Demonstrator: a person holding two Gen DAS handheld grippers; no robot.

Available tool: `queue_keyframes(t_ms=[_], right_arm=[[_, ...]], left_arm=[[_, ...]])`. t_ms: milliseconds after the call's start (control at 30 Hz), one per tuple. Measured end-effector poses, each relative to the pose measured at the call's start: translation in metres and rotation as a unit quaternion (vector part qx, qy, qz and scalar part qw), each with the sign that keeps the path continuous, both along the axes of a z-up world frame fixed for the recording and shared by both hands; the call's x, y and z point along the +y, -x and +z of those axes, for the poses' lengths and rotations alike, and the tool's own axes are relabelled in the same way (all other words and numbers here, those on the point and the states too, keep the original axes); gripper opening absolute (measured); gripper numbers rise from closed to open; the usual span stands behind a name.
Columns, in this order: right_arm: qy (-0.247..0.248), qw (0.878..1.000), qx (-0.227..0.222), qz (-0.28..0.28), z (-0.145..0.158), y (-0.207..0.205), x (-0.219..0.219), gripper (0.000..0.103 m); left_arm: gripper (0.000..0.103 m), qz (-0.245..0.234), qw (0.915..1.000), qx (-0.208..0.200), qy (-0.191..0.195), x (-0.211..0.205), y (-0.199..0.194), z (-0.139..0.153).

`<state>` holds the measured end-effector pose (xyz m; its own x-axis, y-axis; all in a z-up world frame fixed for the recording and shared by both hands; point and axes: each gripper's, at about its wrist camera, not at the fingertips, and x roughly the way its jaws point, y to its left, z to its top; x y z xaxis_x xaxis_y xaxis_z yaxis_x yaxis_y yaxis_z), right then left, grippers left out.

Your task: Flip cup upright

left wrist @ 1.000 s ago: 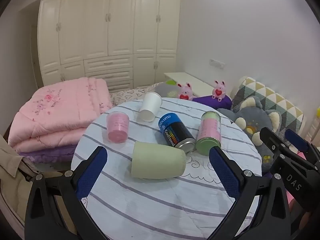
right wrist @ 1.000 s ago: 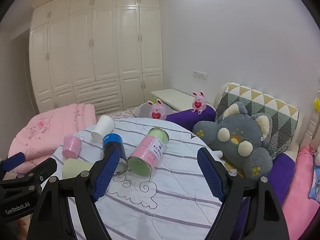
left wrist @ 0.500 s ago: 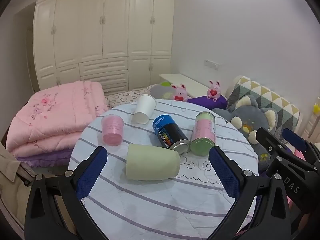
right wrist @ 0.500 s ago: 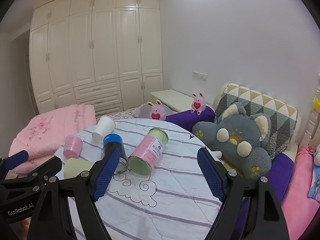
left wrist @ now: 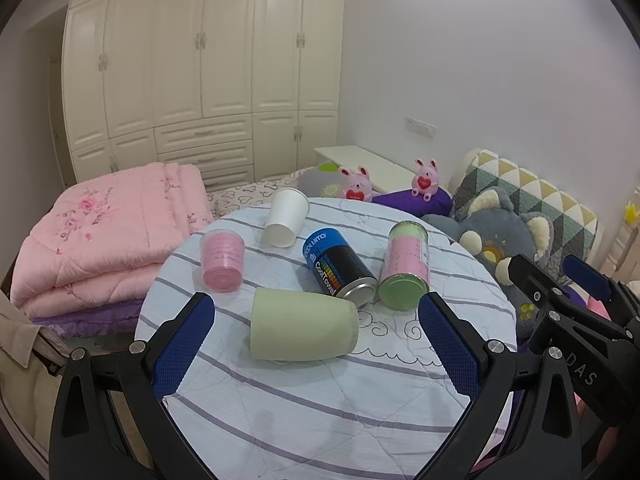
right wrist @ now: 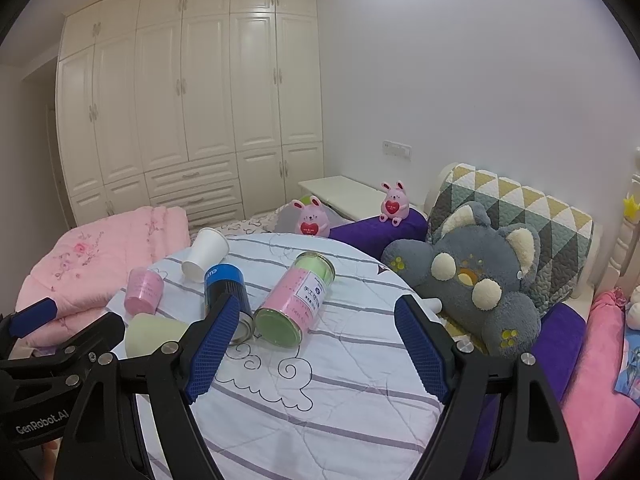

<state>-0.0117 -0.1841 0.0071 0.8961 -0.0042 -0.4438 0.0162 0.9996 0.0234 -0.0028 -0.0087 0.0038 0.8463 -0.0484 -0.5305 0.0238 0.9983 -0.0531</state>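
Pale green cup (left wrist: 303, 329) lay on its side on the striped desk (left wrist: 320, 400), between the spread fingers of the empty left gripper (left wrist: 316, 344); right gripper (right wrist: 320, 350) fingers likewise apart.

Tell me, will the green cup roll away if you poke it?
Probably a bit. The green cup lies on its side on the table, so its round wall can roll. One end looks wider than the other, so it would likely curve round, not go straight. The quilted cloth looks soft and may slow it. It looks stiff, not squashy.
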Motion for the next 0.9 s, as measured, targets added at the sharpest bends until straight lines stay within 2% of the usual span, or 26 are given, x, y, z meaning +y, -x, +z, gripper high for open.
queue_keyframes(t_ms=[900], right_arm=[[-0.002,1.0,0.007,-0.002,-0.0046,-0.0079,-0.0014,0.081]], left_arm=[[0.103,-0.002,0.9999,0.01,-0.004,-0.0023,-0.007,-0.0061]])
